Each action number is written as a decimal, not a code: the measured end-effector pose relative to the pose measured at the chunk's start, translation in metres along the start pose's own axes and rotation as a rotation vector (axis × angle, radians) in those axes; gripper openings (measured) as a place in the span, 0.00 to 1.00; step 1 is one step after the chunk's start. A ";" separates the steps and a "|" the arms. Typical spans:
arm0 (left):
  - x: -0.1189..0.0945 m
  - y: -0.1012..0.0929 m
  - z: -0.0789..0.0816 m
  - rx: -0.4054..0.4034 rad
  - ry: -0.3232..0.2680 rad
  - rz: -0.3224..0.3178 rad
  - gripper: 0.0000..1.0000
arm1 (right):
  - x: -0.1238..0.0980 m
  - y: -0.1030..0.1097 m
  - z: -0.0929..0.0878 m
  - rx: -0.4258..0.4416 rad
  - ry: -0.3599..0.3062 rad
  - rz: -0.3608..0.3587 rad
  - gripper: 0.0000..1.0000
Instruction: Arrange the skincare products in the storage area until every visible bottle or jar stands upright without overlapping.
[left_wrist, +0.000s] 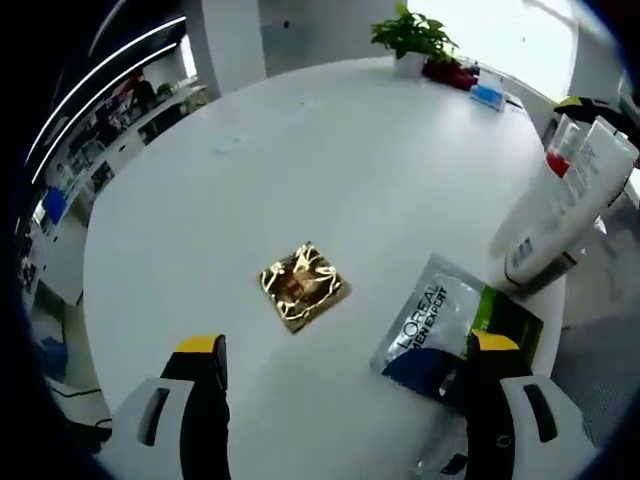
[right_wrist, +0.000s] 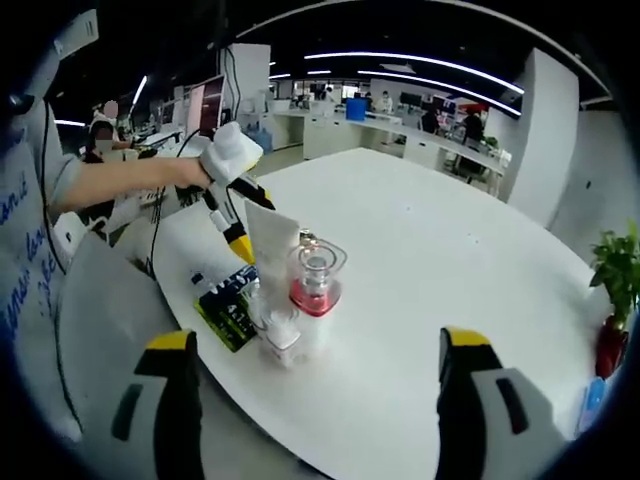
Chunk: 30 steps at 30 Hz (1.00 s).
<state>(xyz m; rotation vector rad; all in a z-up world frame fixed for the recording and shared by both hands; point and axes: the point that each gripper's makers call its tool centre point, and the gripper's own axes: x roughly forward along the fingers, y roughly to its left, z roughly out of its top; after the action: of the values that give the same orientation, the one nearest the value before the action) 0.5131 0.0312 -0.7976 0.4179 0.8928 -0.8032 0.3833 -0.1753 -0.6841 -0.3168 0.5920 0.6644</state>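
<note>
Both hand-held grippers stand wide apart and hold nothing. The left hand-held gripper (left_wrist: 345, 360) hovers over the white bench (left_wrist: 300, 150), above a gold foil packet (left_wrist: 303, 286) and a L'Oreal sachet (left_wrist: 455, 325) near the bench edge. The right hand-held gripper (right_wrist: 315, 355) faces a white tube (right_wrist: 272, 245) and a red-filled bottle (right_wrist: 315, 280), clustered upright at the bench's edge.

Black, yellow-tipped jaws; white housings; grey printed sleeve (right_wrist: 30, 230)
</note>
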 end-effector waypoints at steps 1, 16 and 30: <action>0.002 0.000 0.000 -0.004 0.004 -0.002 0.97 | 0.000 0.000 0.000 0.002 0.002 0.000 1.00; 0.027 0.013 0.019 -0.109 -0.033 0.020 0.87 | 0.003 -0.007 -0.008 0.029 0.022 -0.009 1.00; 0.045 0.027 0.020 -0.192 0.009 0.060 0.68 | 0.004 -0.014 -0.008 0.042 0.018 -0.021 1.00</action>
<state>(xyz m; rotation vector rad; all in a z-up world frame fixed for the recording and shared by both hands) 0.5613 0.0157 -0.8227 0.2782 0.9528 -0.6544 0.3912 -0.1876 -0.6916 -0.2903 0.6186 0.6286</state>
